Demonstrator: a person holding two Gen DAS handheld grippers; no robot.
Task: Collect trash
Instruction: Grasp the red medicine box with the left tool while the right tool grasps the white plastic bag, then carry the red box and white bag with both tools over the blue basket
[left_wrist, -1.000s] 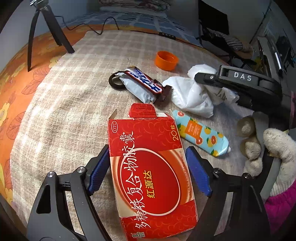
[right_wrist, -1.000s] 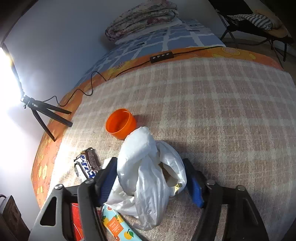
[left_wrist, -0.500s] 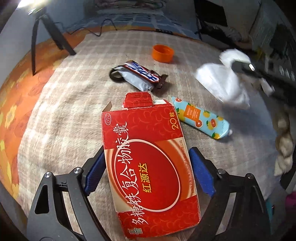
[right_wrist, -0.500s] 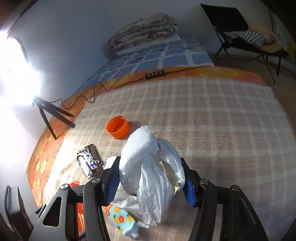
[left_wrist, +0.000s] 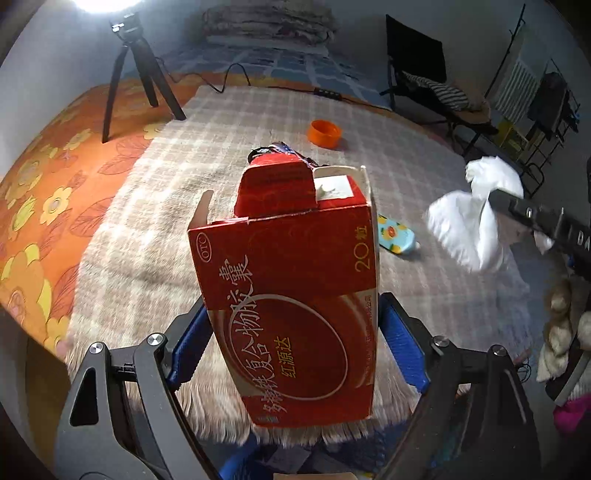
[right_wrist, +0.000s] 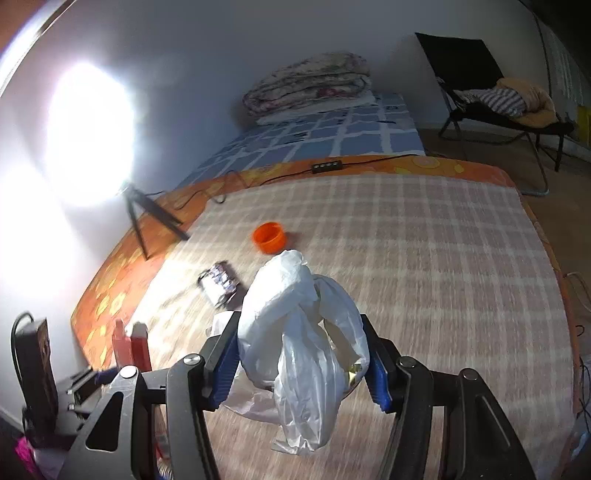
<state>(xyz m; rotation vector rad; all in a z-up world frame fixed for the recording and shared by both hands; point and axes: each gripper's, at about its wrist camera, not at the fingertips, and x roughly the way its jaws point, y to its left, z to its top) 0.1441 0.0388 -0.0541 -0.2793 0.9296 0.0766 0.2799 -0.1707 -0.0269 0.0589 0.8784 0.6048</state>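
In the left wrist view the red medicine box (left_wrist: 291, 295) hides most of the snack wrapper (left_wrist: 280, 150) behind it and covers all but the capped end of the citrus-print tube (left_wrist: 397, 234). The white plastic bag (left_wrist: 469, 221) there is motion-blurred, and the right claw holding it is cut off by the picture's right edge. In the right wrist view the snack wrapper (right_wrist: 219, 282) is smeared beyond reading, lamp glare (right_wrist: 88, 133) washes out the wall, and the bag's contents cannot be identified.
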